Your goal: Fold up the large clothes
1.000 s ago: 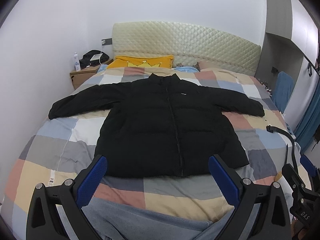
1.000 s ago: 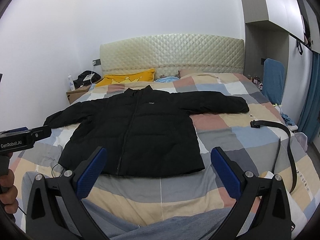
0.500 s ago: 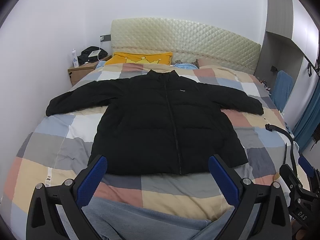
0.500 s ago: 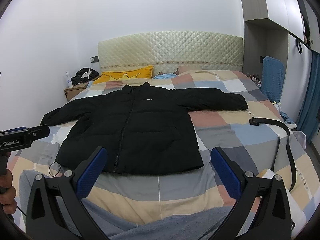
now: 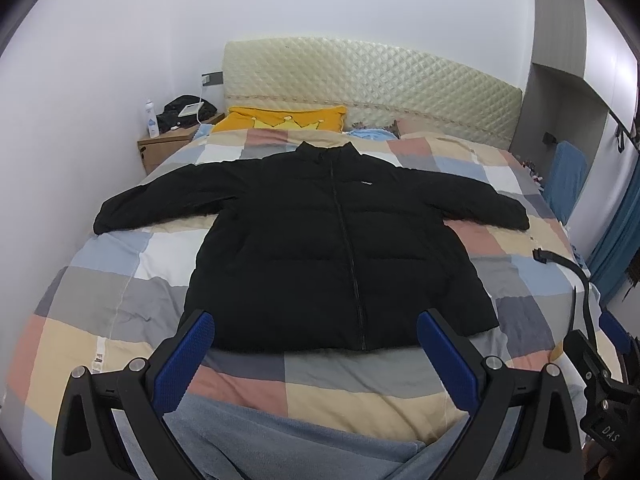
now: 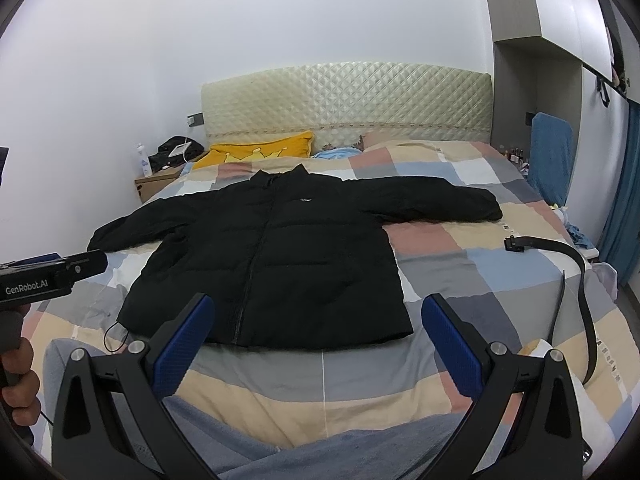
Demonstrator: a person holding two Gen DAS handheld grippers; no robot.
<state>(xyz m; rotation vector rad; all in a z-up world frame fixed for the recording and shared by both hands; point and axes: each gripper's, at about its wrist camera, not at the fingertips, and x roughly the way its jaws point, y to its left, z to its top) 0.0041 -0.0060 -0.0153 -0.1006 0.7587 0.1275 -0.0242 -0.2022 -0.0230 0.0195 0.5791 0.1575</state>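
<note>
A black puffer jacket (image 5: 320, 240) lies flat, zipped, front up on the checked bedspread (image 5: 120, 280), sleeves spread to both sides. It also shows in the right wrist view (image 6: 280, 256). My left gripper (image 5: 316, 332) is open and empty, held above the foot of the bed just short of the jacket's hem. My right gripper (image 6: 316, 328) is open and empty, also near the hem, toward its right half. The left gripper's body (image 6: 48, 276) shows at the left edge of the right wrist view.
A black belt (image 6: 576, 280) lies on the bed's right side. A yellow pillow (image 5: 288, 118) and the quilted headboard (image 5: 360, 76) are at the far end. A nightstand (image 5: 168, 148) with a bottle stands far left. Grey fabric (image 5: 304, 440) lies at the bed's foot.
Both grippers have moved forward and slightly up toward the jacket's hem. The jacket has not moved. Both grippers stay open.
</note>
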